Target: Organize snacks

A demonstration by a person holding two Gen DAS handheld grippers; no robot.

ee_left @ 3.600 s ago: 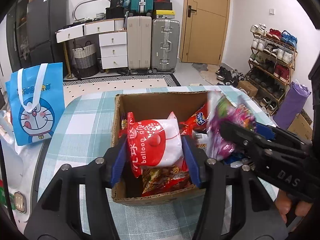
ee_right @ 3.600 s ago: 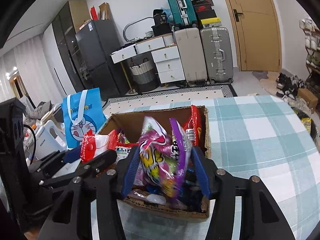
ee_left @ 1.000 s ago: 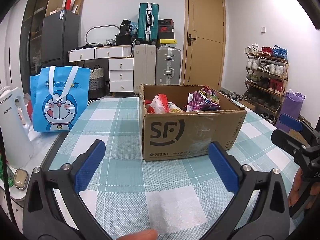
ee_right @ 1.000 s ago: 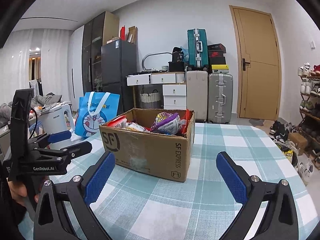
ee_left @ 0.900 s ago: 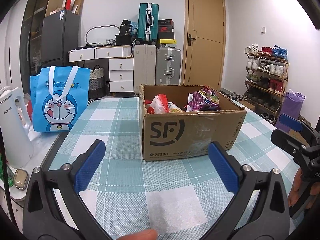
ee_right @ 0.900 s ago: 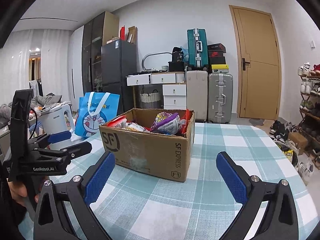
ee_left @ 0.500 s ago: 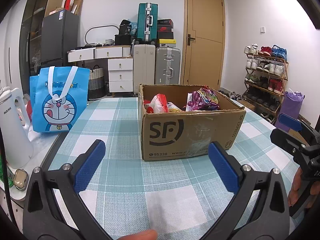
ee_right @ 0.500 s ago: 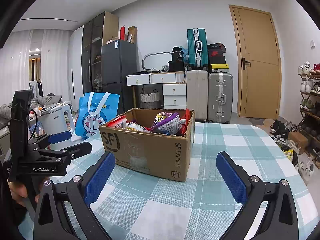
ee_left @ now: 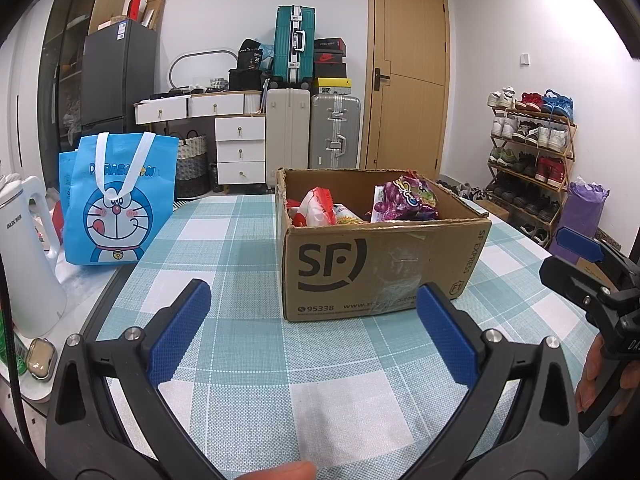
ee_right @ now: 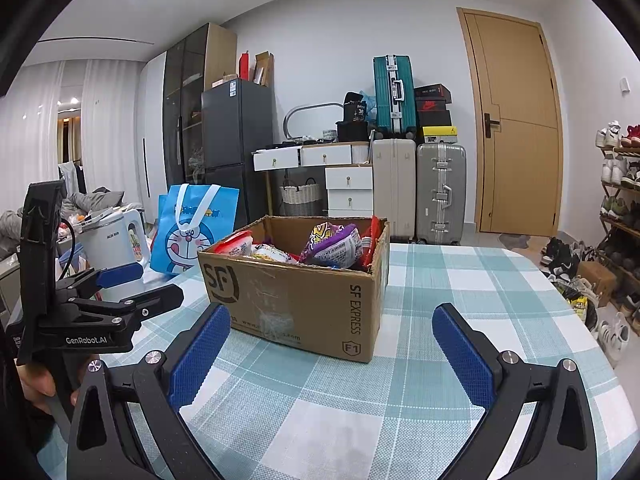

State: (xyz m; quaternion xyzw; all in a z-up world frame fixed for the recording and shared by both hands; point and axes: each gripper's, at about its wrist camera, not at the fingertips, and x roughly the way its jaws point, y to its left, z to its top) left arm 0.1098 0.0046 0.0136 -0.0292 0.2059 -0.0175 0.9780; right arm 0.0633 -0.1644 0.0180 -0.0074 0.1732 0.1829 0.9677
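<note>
A brown SF Express cardboard box [ee_left: 384,268] stands on the checked table and holds several snack packs, among them a red and white pack [ee_left: 316,210] and a purple pack [ee_left: 408,200]. The box also shows in the right wrist view [ee_right: 304,300], with the purple pack [ee_right: 332,244] on top. My left gripper [ee_left: 312,320] is open and empty, low over the table in front of the box. My right gripper [ee_right: 330,340] is open and empty, in front of the box's right corner. Each gripper shows at the edge of the other's view.
A blue Doraemon bag [ee_left: 120,200] and a white kettle [ee_left: 24,252] stand at the table's left side. The teal checked tablecloth [ee_left: 248,360] lies under both grippers. Suitcases, drawers, a fridge and a shoe rack [ee_left: 528,160] stand beyond the table.
Since 3.6 s ago both grippers let go of their snack packs in the box, opened and pulled back and down in front of it. In the last second nothing moved.
</note>
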